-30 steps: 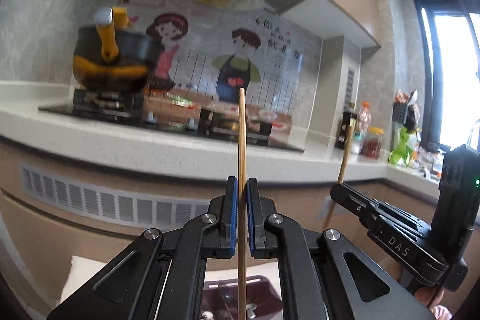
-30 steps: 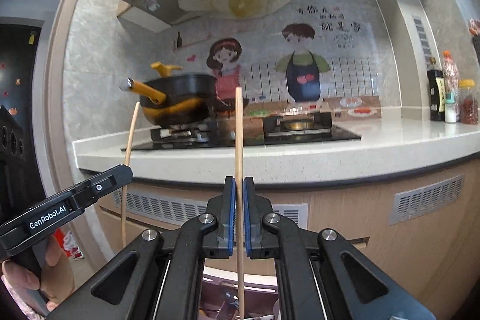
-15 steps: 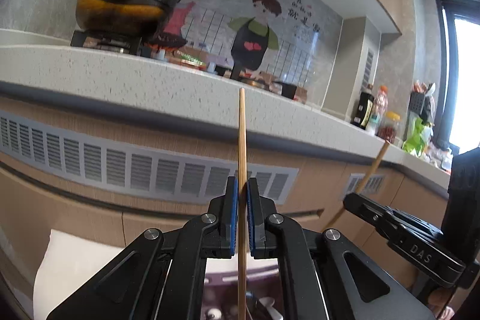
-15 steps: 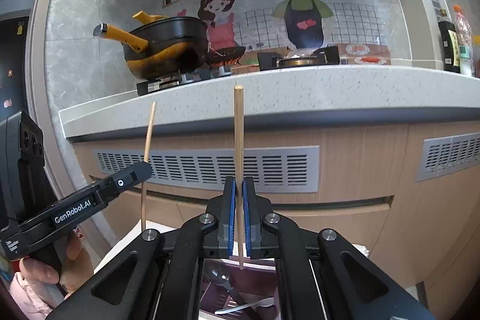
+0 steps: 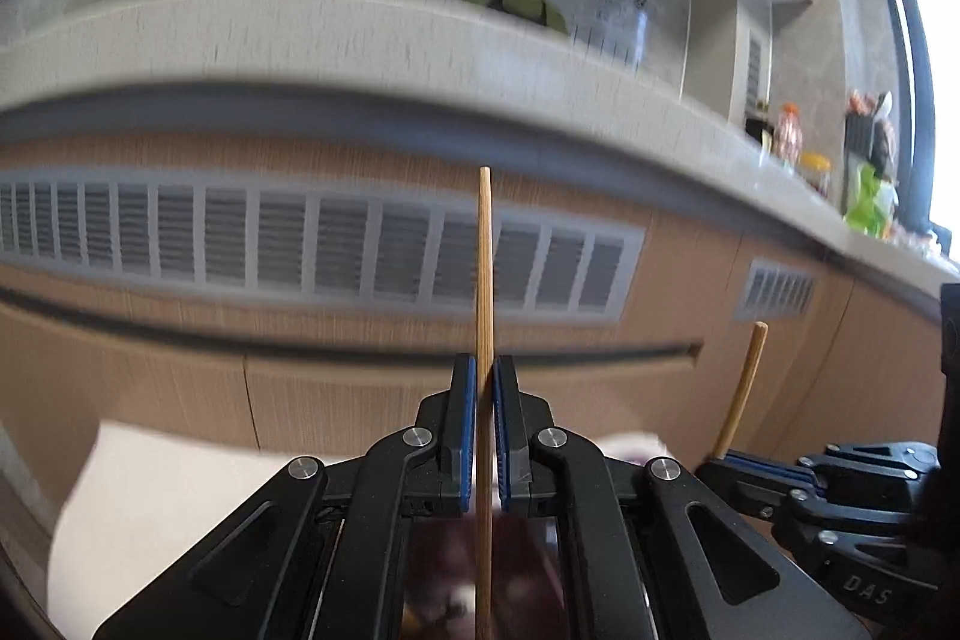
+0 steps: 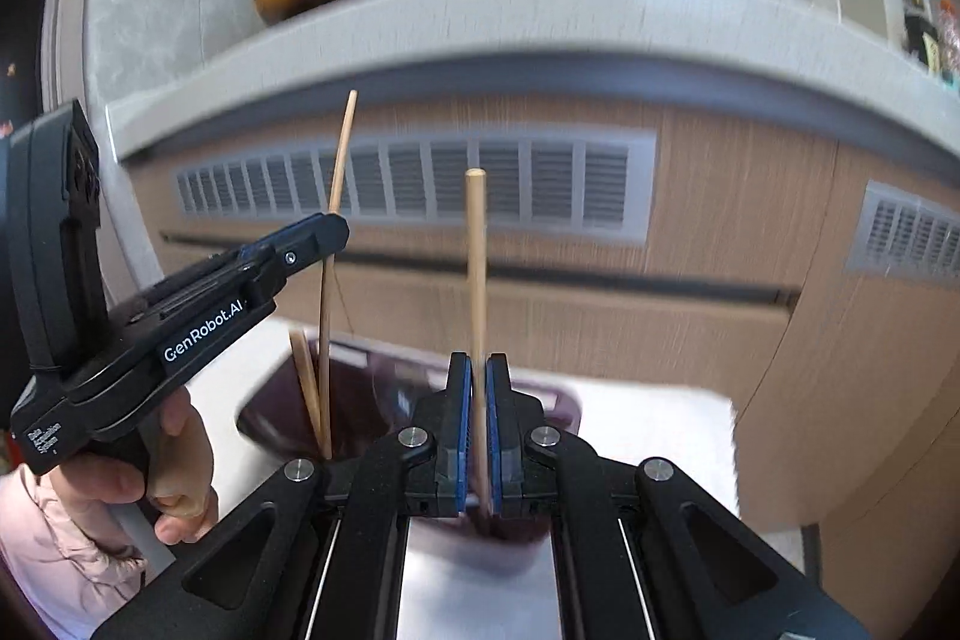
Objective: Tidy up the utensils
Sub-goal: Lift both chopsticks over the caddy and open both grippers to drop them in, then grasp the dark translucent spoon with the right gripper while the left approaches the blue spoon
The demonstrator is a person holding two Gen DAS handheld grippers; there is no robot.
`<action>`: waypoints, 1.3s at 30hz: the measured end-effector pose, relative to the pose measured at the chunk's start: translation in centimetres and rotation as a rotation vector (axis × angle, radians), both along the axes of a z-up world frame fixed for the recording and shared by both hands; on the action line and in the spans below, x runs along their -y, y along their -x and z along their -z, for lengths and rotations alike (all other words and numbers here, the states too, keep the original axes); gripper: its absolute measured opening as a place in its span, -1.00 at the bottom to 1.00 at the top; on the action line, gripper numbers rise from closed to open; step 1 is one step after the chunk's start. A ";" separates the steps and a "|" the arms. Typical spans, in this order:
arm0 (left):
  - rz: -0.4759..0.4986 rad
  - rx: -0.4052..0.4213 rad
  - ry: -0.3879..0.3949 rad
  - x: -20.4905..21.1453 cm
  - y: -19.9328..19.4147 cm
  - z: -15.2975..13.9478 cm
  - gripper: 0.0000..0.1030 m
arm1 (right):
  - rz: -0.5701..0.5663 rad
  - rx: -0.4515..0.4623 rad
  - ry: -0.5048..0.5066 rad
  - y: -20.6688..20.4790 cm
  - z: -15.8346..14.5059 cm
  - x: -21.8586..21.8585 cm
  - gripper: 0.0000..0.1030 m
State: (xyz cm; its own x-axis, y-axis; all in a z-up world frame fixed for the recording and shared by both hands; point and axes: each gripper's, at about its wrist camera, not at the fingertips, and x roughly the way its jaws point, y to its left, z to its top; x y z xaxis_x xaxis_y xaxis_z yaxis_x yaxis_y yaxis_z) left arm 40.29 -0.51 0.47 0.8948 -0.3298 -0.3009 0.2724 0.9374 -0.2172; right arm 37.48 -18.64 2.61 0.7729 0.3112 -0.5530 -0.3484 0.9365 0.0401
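I've got one wooden chopstick [image 5: 483,280] pinched upright in my left gripper [image 5: 485,436], blue pads pressed tight against its shaft, and a second chopstick [image 6: 476,274] pinched the same way in my right gripper [image 6: 474,439]. Both sticks stand tall, tops well above the pads. Below them sits the dark purple bin [image 6: 564,403] on the white table [image 6: 660,424]. From the right wrist view, the left stick's lower end dips inside the bin near its left rim, beside another chopstick [image 6: 305,382] leaning there already. My hand [image 6: 162,484] is wrapped around the left handle.

The risk, as I judge it: these sticks are thin and round, so a pinch this narrow could let one pivot or slide if its tip catches the bin's rim or floor. The picture is smeared, so contents are hard to read; a blind drop could land on whatever lies inside and bounce out. The two grippers are also near each other and could knock together.
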 end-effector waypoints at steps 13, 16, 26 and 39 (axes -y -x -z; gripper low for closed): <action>-0.061 -0.186 -0.003 -4.6 8.0 -0.3 -0.10 | 0.000 -0.057 0.063 5.4 1.1 0.2 0.34; -0.087 -0.230 -0.025 -6.2 10.4 -0.1 0.09 | 0.010 -0.066 0.077 7.2 0.9 0.3 0.59; -0.066 -0.457 -0.114 -8.5 15.3 6.2 0.16 | 0.000 -0.202 0.156 11.7 5.0 -1.3 0.93; -0.040 -0.542 -0.148 -8.1 17.5 9.6 0.16 | -0.008 -0.423 0.213 12.3 12.1 -6.6 -0.10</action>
